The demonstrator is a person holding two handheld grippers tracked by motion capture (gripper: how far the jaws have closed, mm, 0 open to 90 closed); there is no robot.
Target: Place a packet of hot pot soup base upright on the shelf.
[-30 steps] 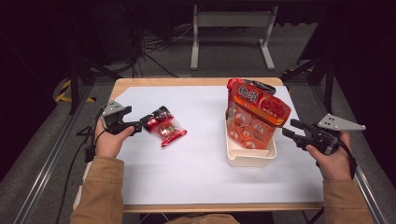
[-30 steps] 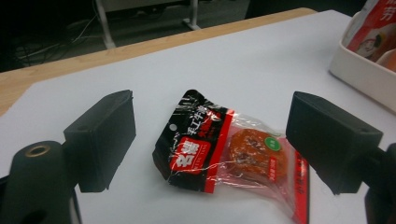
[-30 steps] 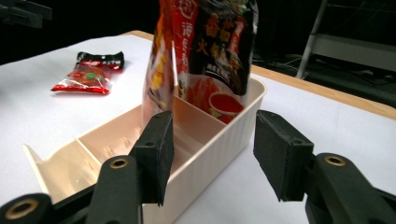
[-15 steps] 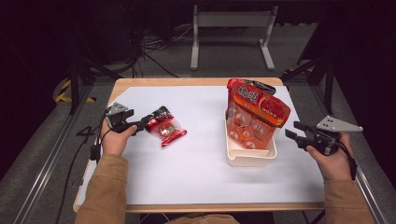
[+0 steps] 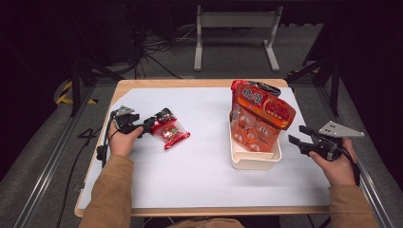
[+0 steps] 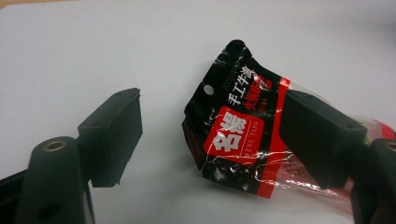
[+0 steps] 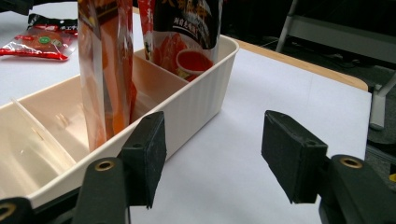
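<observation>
A small red and black snack packet (image 5: pixel 170 133) lies flat on the white sheet at the left. My left gripper (image 5: pixel 146 124) is low at its black top end (image 6: pixel 233 135), jaws either side of that end. They have just been closing a little, but the left pad (image 6: pixel 114 135) stands well off the packet. A cream divided tub (image 5: pixel 254 161) holds tall orange pouches (image 5: pixel 261 107) upright. My right gripper (image 5: pixel 295 134) hovers right of the tub, its jaws just opened wider with nothing between them. Its left pad (image 7: pixel 149 154) is close to the tub wall (image 7: pixel 196 98).
The white sheet (image 5: pixel 209 175) covers a wooden table (image 5: pixel 190 83). A metal stand (image 5: pixel 235 33) and cables sit on the dark floor behind. Metal rails run along both sides. The tub's near compartments (image 7: pixel 42 140) hold nothing.
My left gripper has sunk and moved in on the packet's black end. The right gripper's jaws stand wider than before; that hand has stayed put.
</observation>
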